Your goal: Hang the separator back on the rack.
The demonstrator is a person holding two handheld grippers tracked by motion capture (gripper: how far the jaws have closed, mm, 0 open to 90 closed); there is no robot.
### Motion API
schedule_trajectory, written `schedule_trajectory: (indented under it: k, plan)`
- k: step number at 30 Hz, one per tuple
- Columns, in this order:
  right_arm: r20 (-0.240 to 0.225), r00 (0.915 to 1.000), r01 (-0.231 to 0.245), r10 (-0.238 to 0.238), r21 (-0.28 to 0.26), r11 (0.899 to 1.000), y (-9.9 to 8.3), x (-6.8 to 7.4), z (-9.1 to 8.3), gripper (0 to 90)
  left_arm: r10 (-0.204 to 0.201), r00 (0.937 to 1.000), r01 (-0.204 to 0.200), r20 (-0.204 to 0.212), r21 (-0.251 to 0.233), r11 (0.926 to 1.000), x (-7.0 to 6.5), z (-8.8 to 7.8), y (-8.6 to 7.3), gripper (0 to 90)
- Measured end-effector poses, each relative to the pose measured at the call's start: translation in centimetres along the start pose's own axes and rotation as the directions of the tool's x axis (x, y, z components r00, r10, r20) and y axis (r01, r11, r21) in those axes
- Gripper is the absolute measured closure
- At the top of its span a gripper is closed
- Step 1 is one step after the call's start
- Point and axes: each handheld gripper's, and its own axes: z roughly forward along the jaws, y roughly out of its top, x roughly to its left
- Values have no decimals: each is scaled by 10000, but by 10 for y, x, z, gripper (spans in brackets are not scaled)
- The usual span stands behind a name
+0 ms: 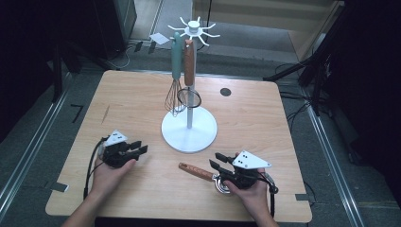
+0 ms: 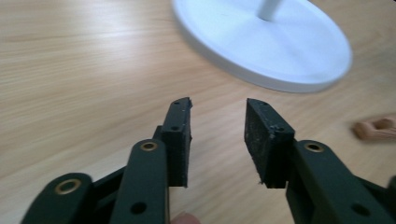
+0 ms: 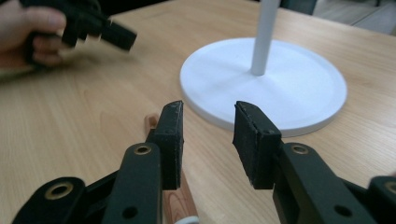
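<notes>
A white utensil stand rises mid-table on a round base. From its top hooks hang a teal-handled whisk and a wooden-handled small strainer. A second wooden-handled utensil lies flat on the table at the front right, its metal head under my right hand. My right gripper hovers over it, open; the handle runs beneath the left jaw, not between the pads. My left gripper is at the front left, open and empty, pointing toward the stand base.
The wooden table has a dark round grommet at the back right. Cables trail from both grippers toward the front edge. In the right gripper view the other hand's gripper shows blurred at the upper left.
</notes>
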Motion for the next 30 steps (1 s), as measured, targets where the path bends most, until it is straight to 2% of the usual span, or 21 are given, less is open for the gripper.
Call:
schedule_trajectory:
  k: [4, 8, 12, 14, 17, 21, 26, 30]
  plan:
    - [-591, 9965, 632, -592, 696, 9956, 5, 1, 5, 612, -110, 9995, 103, -301, -262, 9996, 19, -13, -4, 588]
    - [-1014, 9929, 790, -622, 1718, 9820, 8, 0, 10, 621, -96, 9990, 82, -429, -321, 9994, 30, -19, -9, 585]
    - [-1362, 9888, 899, -617, 2118, 9732, 9, -5, 13, 622, -56, 9982, 32, -594, -415, 9991, 36, -21, -11, 584]
    - [-1496, 9852, 1163, -831, 2293, 9664, 10, -7, 14, 604, -61, 9974, 21, -721, -562, 9984, 37, -21, -11, 568]
    - [-1768, 9803, 1359, -881, 2800, 9503, 10, -7, 18, 583, -97, 9941, 40, -1081, -531, 9986, 39, -20, -11, 525]
    - [-2045, 9725, 1771, -1111, 3405, 9234, 10, -4, 25, 580, -263, 9893, 179, -1436, -594, 9981, 43, -22, -11, 481]
    - [-2105, 9693, 2009, -1272, 3793, 9032, 9, 0, 32, 573, -362, 9875, 287, -1533, -509, 9983, 45, -20, -12, 479]
    - [-2199, 9681, 2038, -1204, 4106, 8887, 5, 3, 39, 577, -319, 9870, 249, -1577, -459, 9986, 44, -19, -12, 480]
